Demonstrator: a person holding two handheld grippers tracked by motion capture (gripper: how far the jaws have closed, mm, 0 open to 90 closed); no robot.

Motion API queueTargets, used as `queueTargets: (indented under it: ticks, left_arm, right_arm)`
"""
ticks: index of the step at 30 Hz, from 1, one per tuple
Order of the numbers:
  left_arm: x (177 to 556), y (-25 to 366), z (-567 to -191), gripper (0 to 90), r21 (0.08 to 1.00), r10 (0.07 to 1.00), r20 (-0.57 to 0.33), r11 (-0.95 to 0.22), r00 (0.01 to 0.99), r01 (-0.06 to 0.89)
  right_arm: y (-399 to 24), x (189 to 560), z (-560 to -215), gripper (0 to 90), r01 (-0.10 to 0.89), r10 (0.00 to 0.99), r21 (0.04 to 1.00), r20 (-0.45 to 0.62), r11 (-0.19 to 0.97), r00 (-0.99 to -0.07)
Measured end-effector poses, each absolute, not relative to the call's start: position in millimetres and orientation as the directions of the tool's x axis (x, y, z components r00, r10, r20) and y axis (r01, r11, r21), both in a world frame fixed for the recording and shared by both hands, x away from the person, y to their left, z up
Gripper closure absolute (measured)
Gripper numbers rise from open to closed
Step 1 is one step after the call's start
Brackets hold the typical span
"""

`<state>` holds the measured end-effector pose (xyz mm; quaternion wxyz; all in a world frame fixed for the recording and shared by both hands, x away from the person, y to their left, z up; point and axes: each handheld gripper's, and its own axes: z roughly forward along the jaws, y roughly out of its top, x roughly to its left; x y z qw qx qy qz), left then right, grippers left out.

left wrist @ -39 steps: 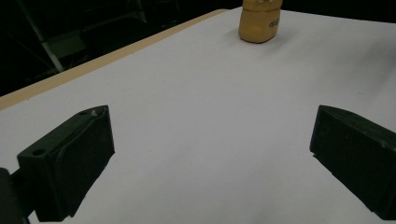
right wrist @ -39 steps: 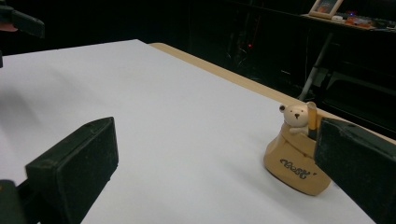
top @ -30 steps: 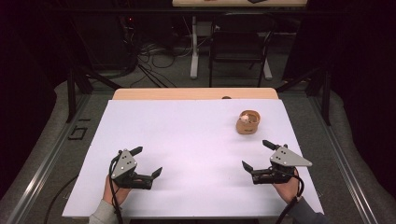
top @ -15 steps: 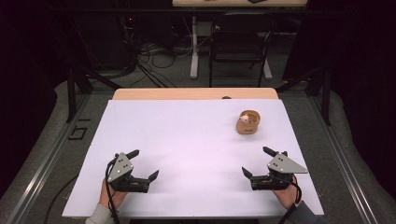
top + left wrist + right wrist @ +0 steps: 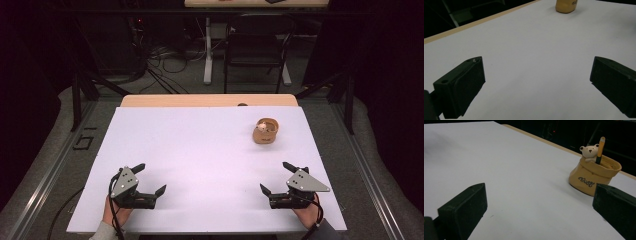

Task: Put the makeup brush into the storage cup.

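We hold the left hand-held gripper at the near left of the worktop, its jaws spread wide with nothing between them. Our left hand grips it from the near edge. The right hand-held gripper sits at the near right, jaws equally spread and empty, with our right hand behind it. Both hover low over the white sheet, well apart from each other.

Farther out, on the far right part of the worktop, stands a small tan pot shaped like a sack, upright. In the right gripper view we see the pot with dark lettering on its side, a little white bear figure at its rim and a pencil standing in it. The pot is well apart from both grippers, nearer to our right one.
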<state>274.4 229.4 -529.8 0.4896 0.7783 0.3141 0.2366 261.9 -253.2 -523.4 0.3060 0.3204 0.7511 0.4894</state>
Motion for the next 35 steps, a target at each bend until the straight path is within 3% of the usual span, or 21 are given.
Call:
queueTargets:
  ticks: [19, 35]
  left_arm:
    - [262.6, 247.6, -532.5, 0.0, 0.925, 0.734, 0.034, -0.279, 0.678, 0.256]
    - [257.1, 245.0, -535.0, 0.0, 0.923, 0.688, 0.043, -0.304, 0.725, 0.234]
  right_arm:
    - [-261.3, 246.0, -522.3, 0.0, 0.154, 0.774, 0.943, -0.141, 0.295, -0.617]
    - [-268.5, 238.4, -520.3, 0.0, 0.138, 0.777, 0.952, -0.133, 0.273, -0.616]
